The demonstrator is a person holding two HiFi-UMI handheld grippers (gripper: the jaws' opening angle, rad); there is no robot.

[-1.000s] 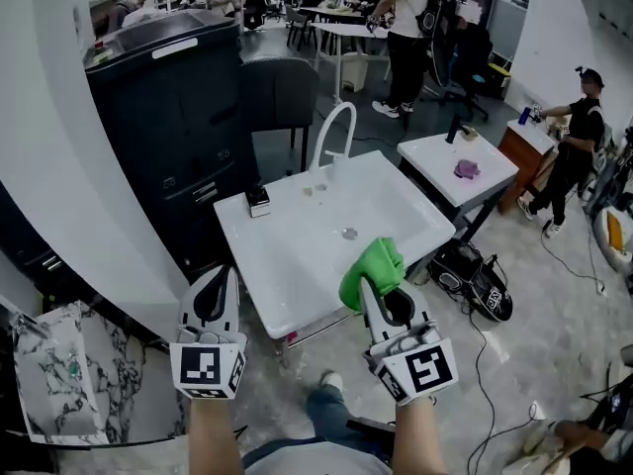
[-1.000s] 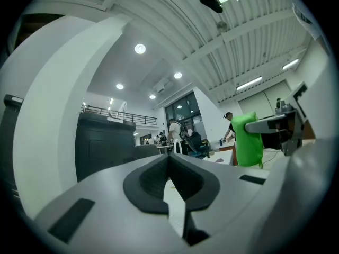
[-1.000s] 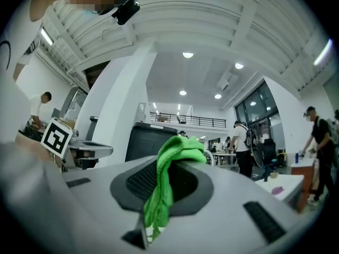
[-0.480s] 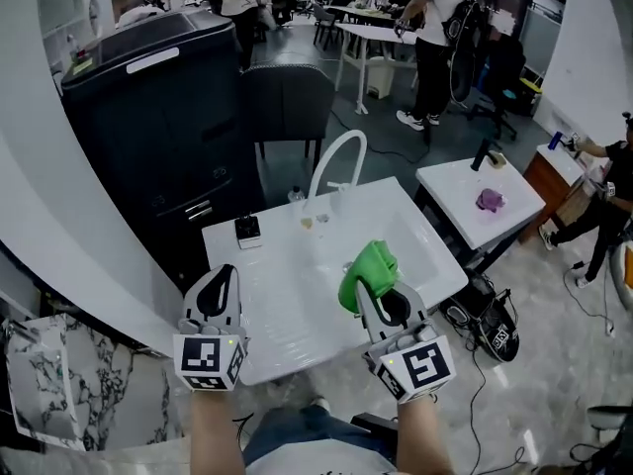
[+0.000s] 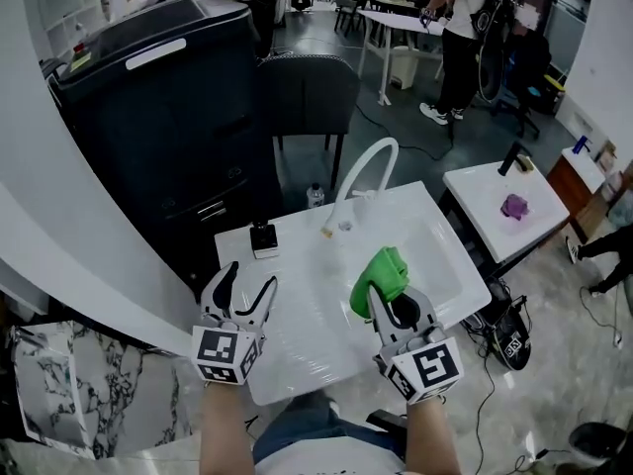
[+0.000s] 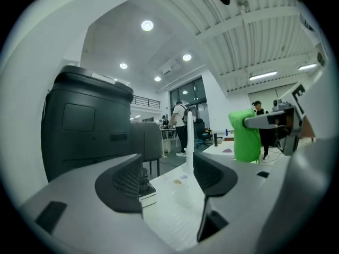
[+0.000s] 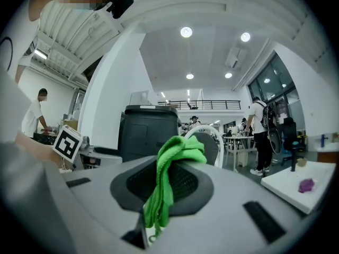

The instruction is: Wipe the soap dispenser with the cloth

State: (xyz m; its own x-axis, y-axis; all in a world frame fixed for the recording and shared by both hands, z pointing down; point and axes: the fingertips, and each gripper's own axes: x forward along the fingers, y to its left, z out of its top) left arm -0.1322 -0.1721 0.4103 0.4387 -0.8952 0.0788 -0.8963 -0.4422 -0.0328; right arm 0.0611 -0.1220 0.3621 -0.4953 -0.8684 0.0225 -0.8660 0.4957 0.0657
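Your left gripper [image 5: 249, 277] hovers over the near left part of the sink [image 5: 297, 310], and its jaws have just been opening. They stand wide apart with nothing gripped; only bare basin shows in the gap, with the faucet [image 5: 368, 166] beyond. The dispenser [image 5: 263, 237], a small black-topped block, sits at the sink's back left corner, ahead of that gripper and apart from it. In the left gripper view it peeks out just beside the inner edge of the jaw on the left. Your right gripper [image 5: 386, 300] is clamped on the cloth [image 5: 381, 273], a green bunch that sticks up past the jaw tips and trails a strip down between them. The cloth hangs over the basin's right half, well apart from the dispenser. A dark cabinet [image 5: 168, 107] stands behind the sink, and people [image 5: 463, 28] stand farther back in the room.
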